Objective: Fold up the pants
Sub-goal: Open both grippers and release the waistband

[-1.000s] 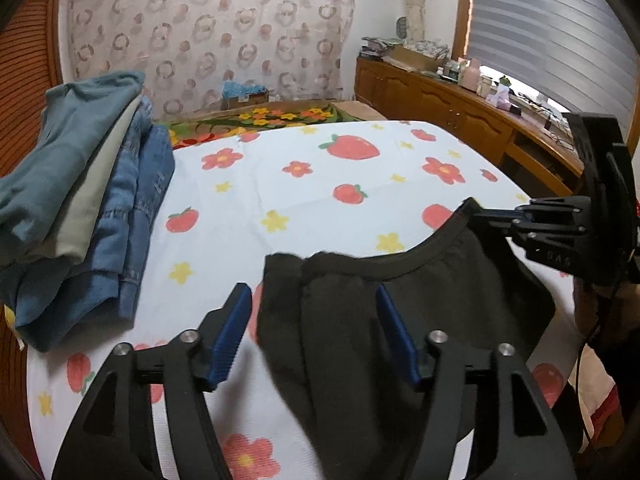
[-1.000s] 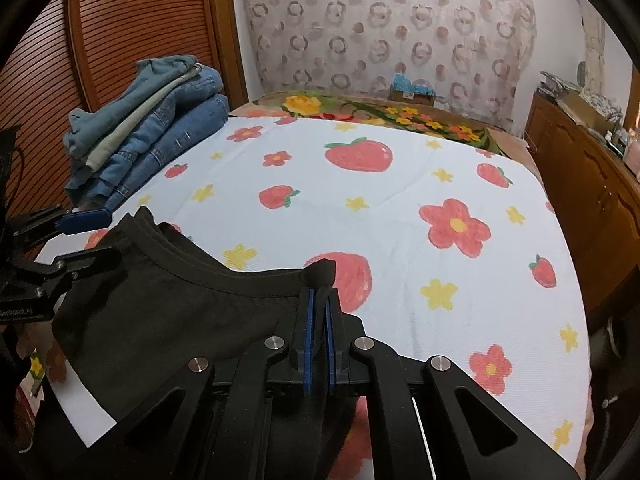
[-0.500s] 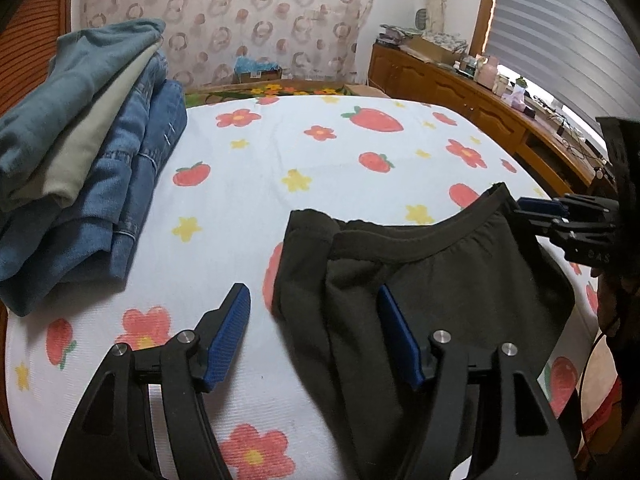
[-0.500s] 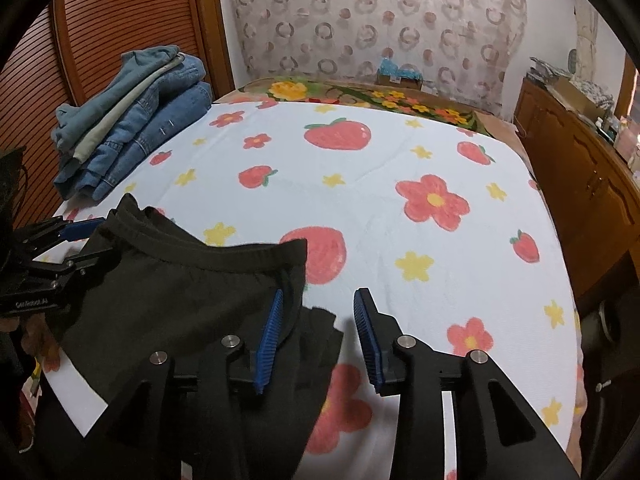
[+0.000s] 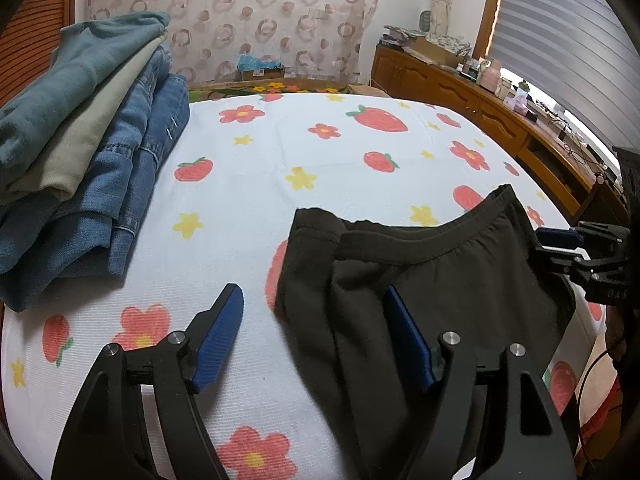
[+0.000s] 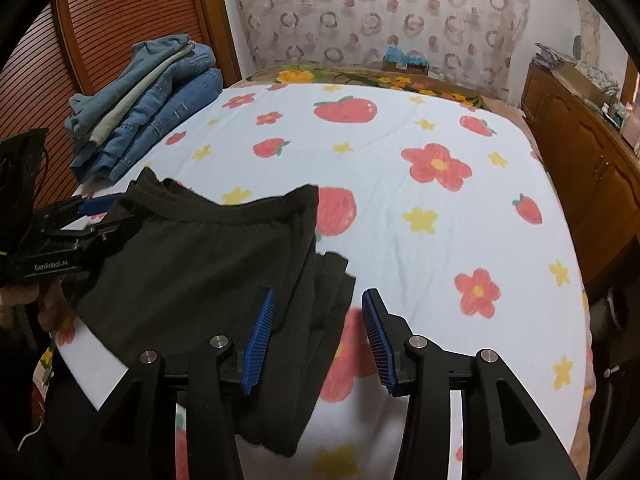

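Pants [image 5: 432,280] black on strawberry-print bedsheet [image 5: 260,184] | folded jeans stack [image 5: 92,168] left | both grippers' fingers just opening, apart

The right gripper [image 6: 318,340] has just opened, releasing the black fabric pants' [image 6: 208,264] folded edge, which now lies flat

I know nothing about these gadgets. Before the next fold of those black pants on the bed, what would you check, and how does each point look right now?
1. Right gripper released: ok. Its jaws have just been opening; the black fabric pants lie between the blue pads, unpinched.
2. Left gripper released: ok, open astride the pants' edge.
3. Pants lying on the strawberry-and-flower bedsheet: ok at the waistband; the leg ends are out of view, cannot tell.
4. Fabric smooth: not ok, folds bunch along one side.
5. Stack of folded blue jeans and green garments clear of the pants: ok.
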Demonstrator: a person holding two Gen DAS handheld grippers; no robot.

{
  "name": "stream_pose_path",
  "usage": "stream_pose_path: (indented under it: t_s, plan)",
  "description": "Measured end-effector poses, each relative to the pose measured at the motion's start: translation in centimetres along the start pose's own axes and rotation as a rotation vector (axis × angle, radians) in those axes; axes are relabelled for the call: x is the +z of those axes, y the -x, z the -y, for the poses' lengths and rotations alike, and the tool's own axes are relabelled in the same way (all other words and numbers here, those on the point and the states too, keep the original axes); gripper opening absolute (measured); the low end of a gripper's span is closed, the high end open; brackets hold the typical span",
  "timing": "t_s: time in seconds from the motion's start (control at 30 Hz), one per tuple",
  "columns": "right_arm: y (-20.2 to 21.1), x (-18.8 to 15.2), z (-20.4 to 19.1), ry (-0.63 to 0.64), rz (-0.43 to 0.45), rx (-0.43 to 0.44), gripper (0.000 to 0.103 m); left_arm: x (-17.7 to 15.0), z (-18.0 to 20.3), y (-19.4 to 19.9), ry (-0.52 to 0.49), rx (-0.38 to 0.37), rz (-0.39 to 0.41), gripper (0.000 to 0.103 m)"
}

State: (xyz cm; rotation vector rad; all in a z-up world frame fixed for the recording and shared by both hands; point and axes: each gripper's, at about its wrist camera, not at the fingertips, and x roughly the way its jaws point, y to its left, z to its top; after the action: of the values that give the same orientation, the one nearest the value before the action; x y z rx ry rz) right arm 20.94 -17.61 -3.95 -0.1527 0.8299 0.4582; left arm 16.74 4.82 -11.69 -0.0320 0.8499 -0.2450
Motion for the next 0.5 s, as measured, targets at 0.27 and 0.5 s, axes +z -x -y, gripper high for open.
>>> stream_pose_path:
  t_s: [0.27, 0.5]
  plan:
    - [-0.7, 0.1, -0.3, -0.010, -0.012, 0.016, 0.047, -0.1, 0.0, 0.0, -0.002, 0.001, 0.000, 0.076]
    - [-1.3, 0.4, -0.5, -0.019, -0.004, 0.024, 0.047, -0.1, 0.0, 0.0, -0.004, 0.002, 0.000, 0.076]
